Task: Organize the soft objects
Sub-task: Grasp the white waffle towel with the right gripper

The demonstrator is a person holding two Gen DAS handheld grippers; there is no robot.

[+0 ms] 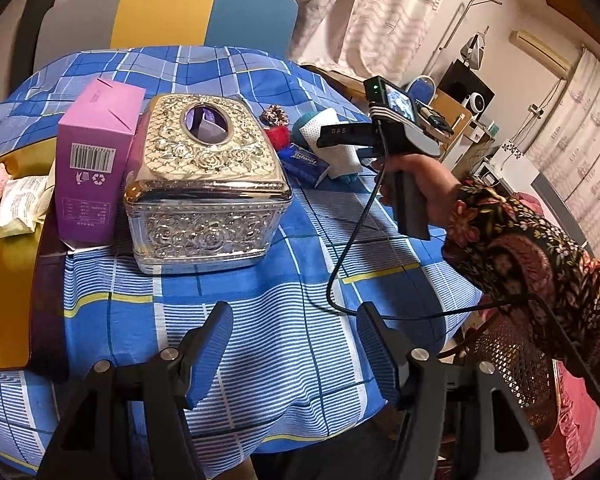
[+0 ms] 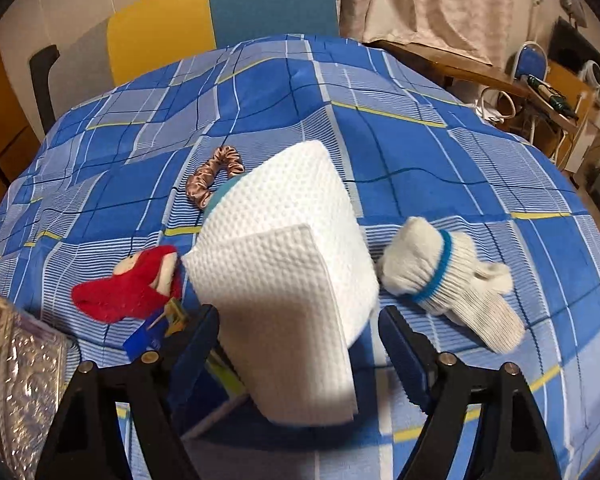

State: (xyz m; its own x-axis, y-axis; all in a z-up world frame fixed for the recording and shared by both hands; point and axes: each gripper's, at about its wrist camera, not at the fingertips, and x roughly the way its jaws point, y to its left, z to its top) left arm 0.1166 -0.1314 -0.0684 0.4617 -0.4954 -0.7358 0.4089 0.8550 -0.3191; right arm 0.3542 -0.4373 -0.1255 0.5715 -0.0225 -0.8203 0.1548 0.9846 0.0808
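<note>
A folded white textured cloth (image 2: 284, 252) stands between the fingers of my right gripper (image 2: 300, 344), which is open around its near end; touch cannot be told. It also shows in the left wrist view (image 1: 332, 144). Beside it lie a red plush toy (image 2: 132, 284), a pink satin scrunchie (image 2: 212, 176) and a white knit glove with blue bands (image 2: 444, 272). A teal soft thing is mostly hidden behind the cloth. My left gripper (image 1: 294, 344) is open and empty above the blue checked cloth, near the table's front.
An ornate silver tissue box (image 1: 204, 184) and a pink carton (image 1: 96, 160) stand at middle left. A blue tissue pack (image 1: 304, 164) lies by the cloth. A gold tray (image 1: 4, 280) at far left holds packets. A chair (image 2: 228, 12) stands behind the table.
</note>
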